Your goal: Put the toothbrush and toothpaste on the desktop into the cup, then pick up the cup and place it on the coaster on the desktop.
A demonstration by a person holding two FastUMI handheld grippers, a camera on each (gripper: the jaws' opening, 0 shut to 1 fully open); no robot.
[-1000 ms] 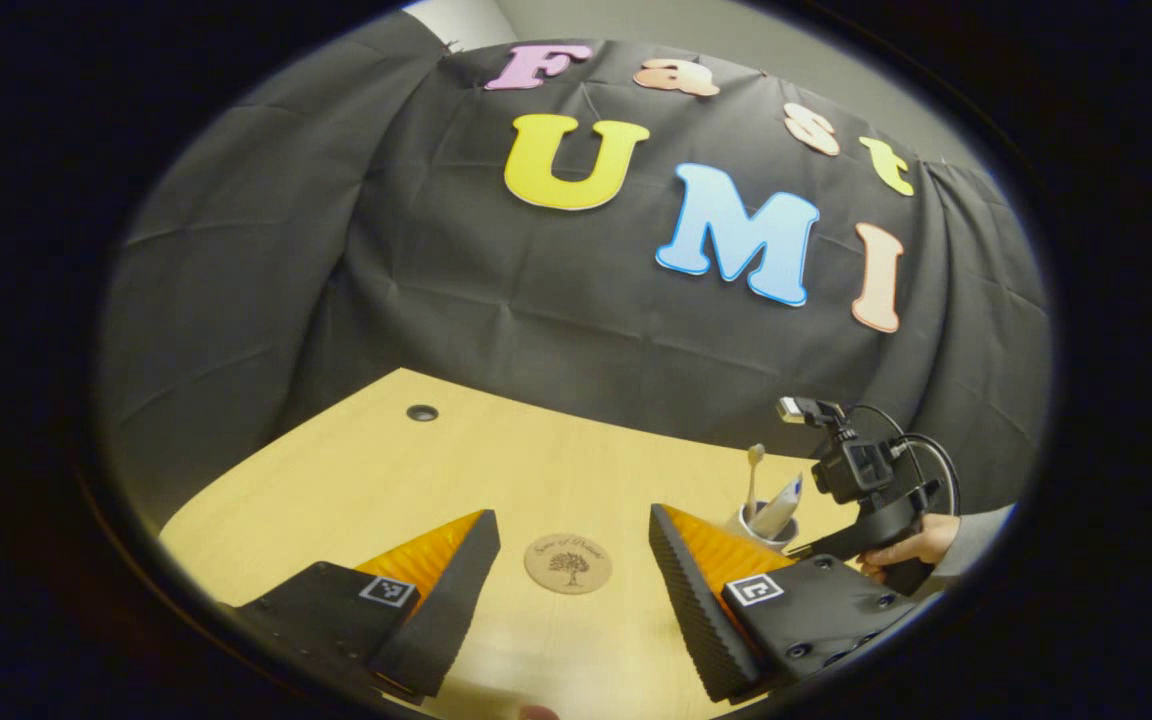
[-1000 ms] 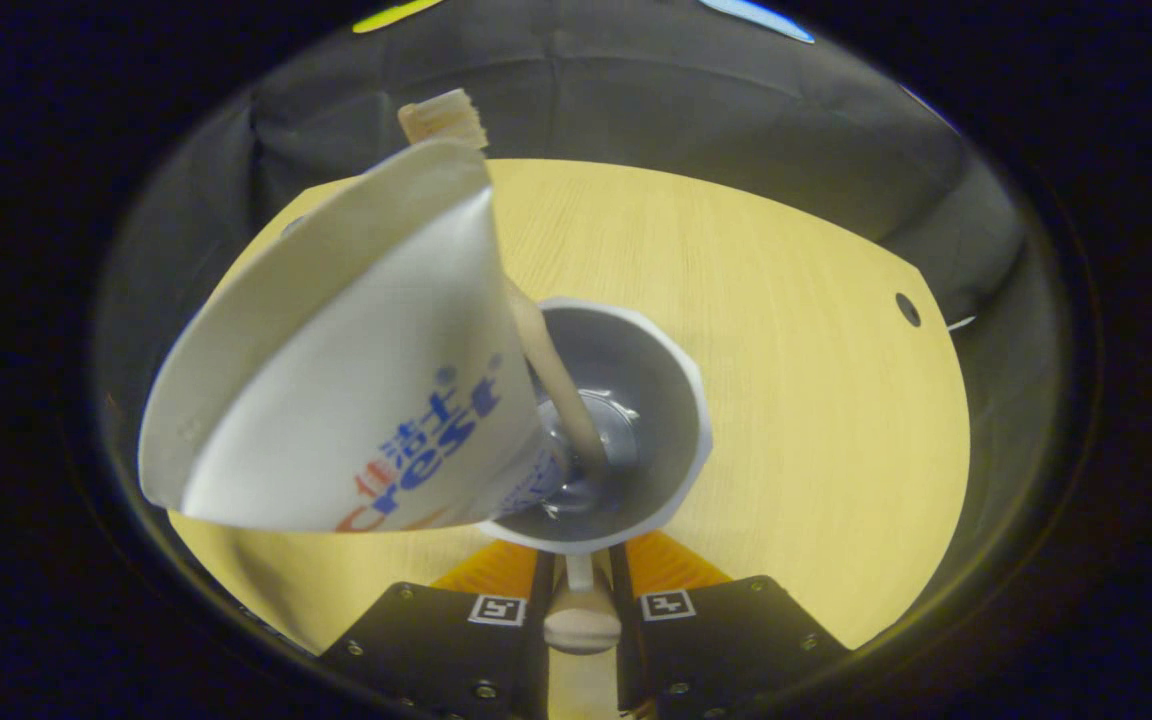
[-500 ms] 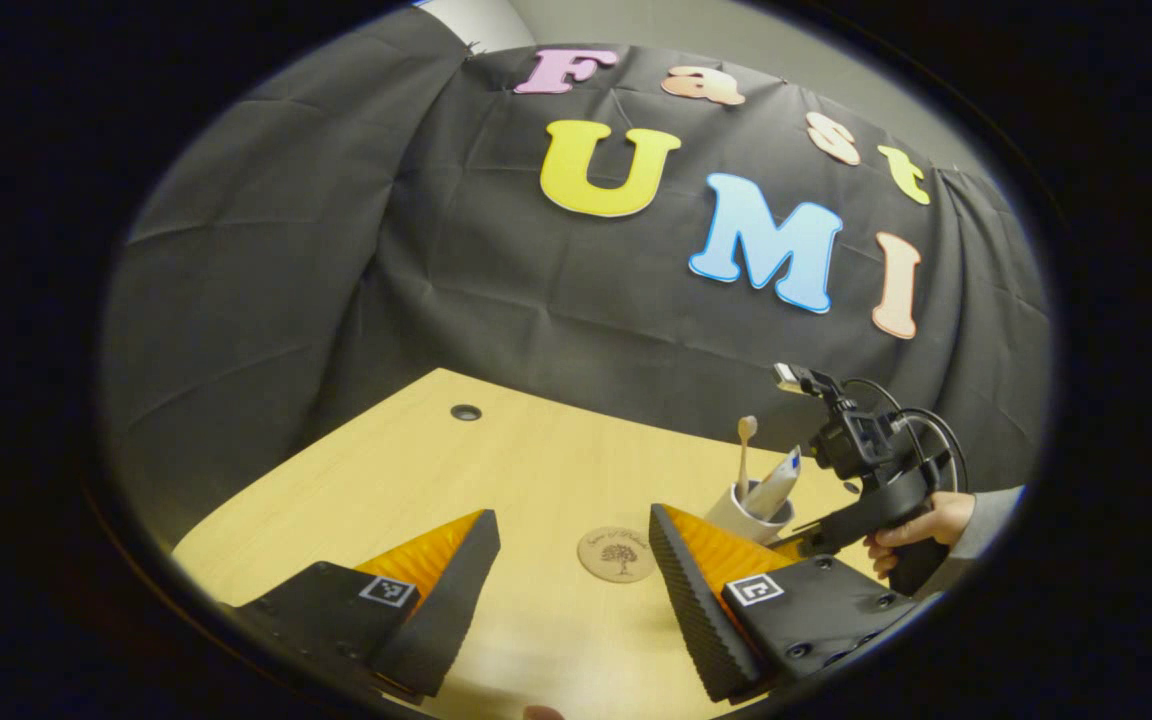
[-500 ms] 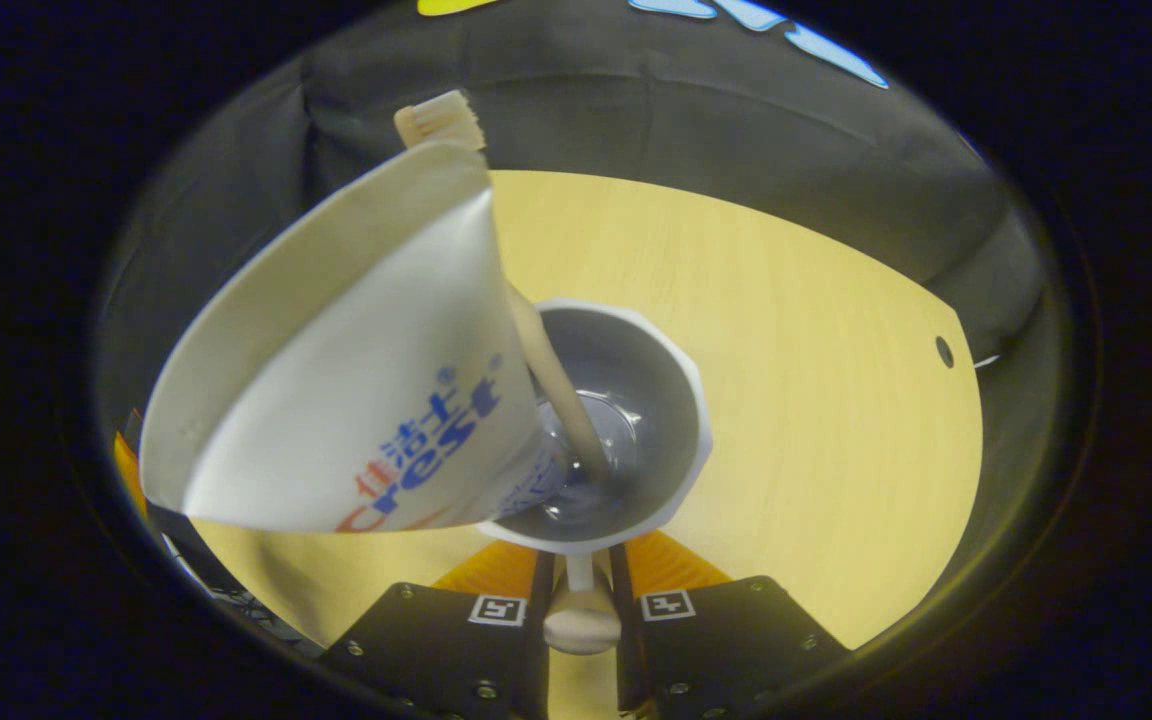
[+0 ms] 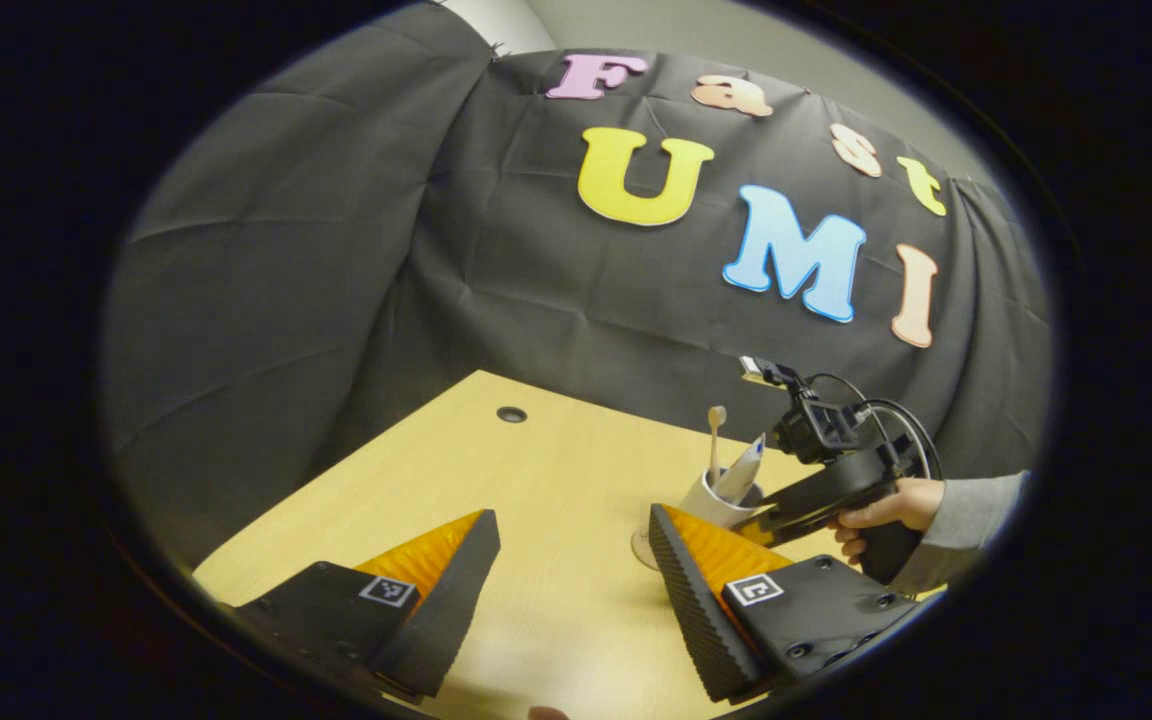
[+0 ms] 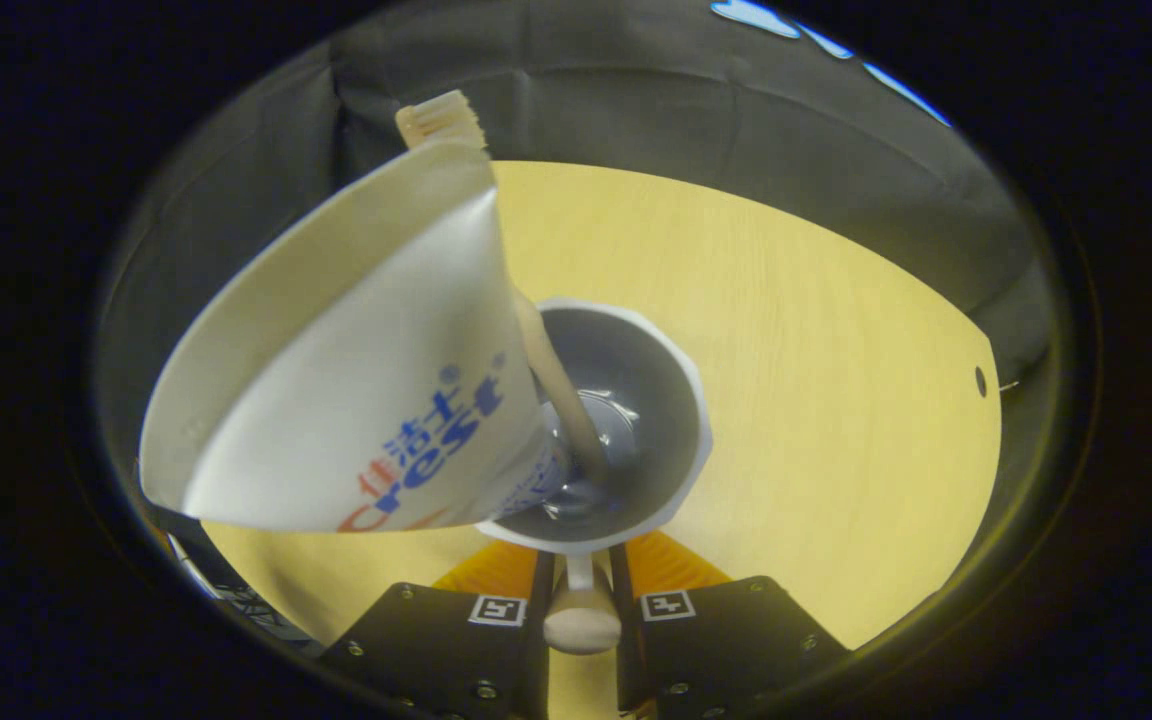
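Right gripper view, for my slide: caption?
Right gripper holds the cup by its handle, toothbrush and toothpaste inside.

At the bottom of the frame the left tongs (image 5: 571,590) stand wide apart over the wooden counter (image 5: 496,500). At right, a hand (image 5: 881,515) holds the right tongs (image 5: 771,515) against a white cup (image 5: 711,500) holding a toothbrush (image 5: 715,440) and toothpaste (image 5: 744,465); a coaster (image 5: 641,548) edge shows beneath.

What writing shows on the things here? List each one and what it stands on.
Toothpaste tube: blue and red brand print, running partly down into the cup; left unquoted.
Left gripper and right gripper: square coded markers, no words.
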